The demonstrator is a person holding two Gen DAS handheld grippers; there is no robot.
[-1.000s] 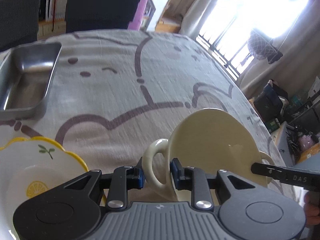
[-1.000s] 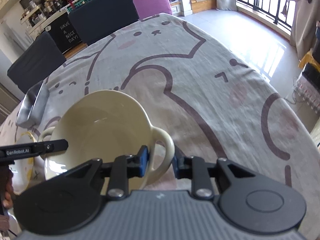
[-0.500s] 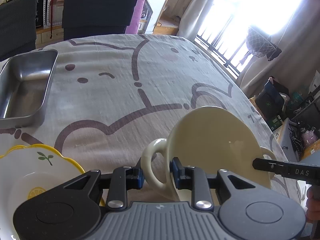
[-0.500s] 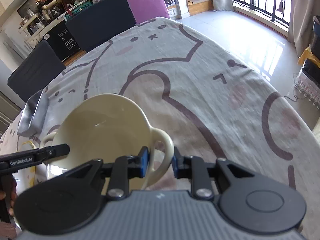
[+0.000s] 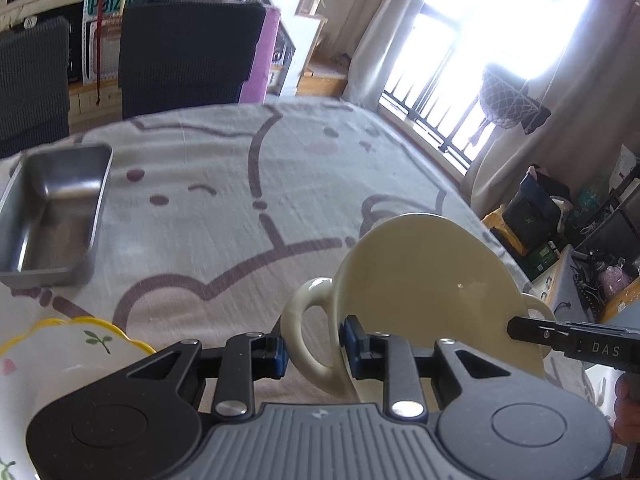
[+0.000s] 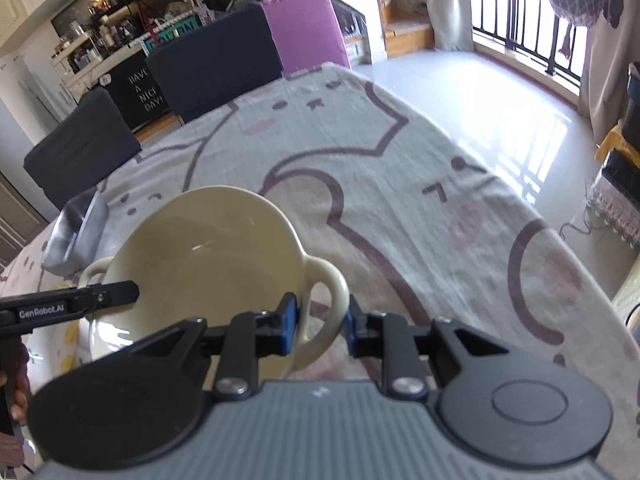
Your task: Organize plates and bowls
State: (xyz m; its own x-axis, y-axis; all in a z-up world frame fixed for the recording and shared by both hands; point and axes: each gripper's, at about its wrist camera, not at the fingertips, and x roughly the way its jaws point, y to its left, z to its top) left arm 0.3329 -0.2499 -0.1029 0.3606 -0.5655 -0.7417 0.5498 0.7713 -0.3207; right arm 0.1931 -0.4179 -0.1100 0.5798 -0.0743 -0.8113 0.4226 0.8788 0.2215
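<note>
A cream bowl (image 5: pixel 424 280) with two loop handles hangs above the table between both grippers. My left gripper (image 5: pixel 314 350) is shut on its left handle (image 5: pixel 304 320). My right gripper (image 6: pixel 320 322) is shut on its right handle (image 6: pixel 328 292); the bowl (image 6: pixel 200 264) fills the middle of the right wrist view. A white plate with a yellow scalloped rim and lemon print (image 5: pixel 60 356) lies on the table to the lower left of the bowl. The right gripper's finger shows at the right of the left wrist view (image 5: pixel 572 340).
A steel rectangular tray (image 5: pixel 52 212) sits on the cat-print tablecloth (image 5: pixel 224 184) at the left, also in the right wrist view (image 6: pixel 76 232). Dark chairs (image 5: pixel 188 52) stand behind the table. The table edge drops to the floor on the window side (image 6: pixel 500 120).
Both grippers have lifted the bowl higher and tilted it slightly; the table has dropped lower in both views. The lemon plate has slid toward the lower left corner.
</note>
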